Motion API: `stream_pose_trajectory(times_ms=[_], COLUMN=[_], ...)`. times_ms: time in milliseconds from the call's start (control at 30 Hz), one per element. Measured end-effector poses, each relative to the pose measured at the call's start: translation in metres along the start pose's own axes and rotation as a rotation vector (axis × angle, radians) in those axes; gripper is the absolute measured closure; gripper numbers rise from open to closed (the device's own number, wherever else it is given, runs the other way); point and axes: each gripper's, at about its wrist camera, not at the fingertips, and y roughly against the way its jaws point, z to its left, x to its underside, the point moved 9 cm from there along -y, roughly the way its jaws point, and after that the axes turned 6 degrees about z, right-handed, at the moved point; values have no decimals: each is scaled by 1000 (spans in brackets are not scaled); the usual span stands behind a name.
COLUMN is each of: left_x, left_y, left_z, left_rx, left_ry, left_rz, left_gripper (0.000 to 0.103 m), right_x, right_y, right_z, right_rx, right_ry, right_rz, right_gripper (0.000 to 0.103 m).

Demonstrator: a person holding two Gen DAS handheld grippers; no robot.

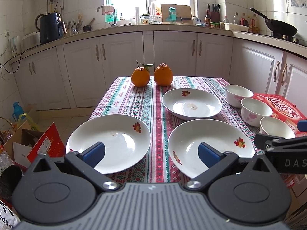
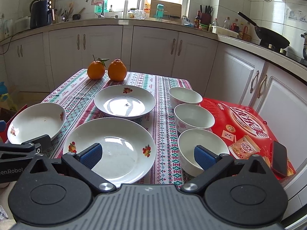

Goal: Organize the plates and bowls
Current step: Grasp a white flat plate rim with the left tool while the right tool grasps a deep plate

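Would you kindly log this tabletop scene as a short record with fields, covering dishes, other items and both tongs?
plates: three white, unstacked: near-left plate, near-right plate, far plate
bowls: three white in a row along the right side: far bowl, middle bowl, near bowl
fruit: two oranges at the far edge, side by side
table: patterned tablecloth
right of bowls: red box with a phone on it
left tongs: open, empty
right tongs: open, empty

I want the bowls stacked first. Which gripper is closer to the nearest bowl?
Right. The right gripper has the nearest bowl just ahead, by its right finger. The left gripper faces the plates, well left of that bowl.
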Motion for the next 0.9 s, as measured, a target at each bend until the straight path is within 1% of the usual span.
stream_pose_trajectory(times_ms=[133, 300, 367, 500, 567, 633, 767, 900], left_x=[-1, -6, -7, -2, 5, 14, 37, 49], left_y=[-1, -5, -8, -17, -24, -31, -47, -63], left_z=[3, 13, 22, 48, 62, 76, 92, 96], left_rx=[19, 26, 18, -9, -21, -29, -21, 35], left_ry=[6, 8, 11, -9, -26, -40, -62, -57], left_rz=[-1, -7, -9, -8, 3, 33, 97, 141], left_gripper=[1, 1, 1, 1, 1, 1, 1, 1], right_x=[-4, -18, -27, -52, -63, -76, -89, -88], right_y=[-3, -6, -7, -7, -8, -12, -29, -54], right_z=[2, 3, 4, 9, 13, 19, 39, 67], right_rx=[-4, -47, -79, -170, -222, -278, -375, -428], right_ry=[15, 29, 37, 72, 82, 90, 120, 171], right_rz=[3, -15, -29, -96, -120, -133, -105, -29], right_gripper=[0, 0, 0, 0, 0, 0, 0, 0])
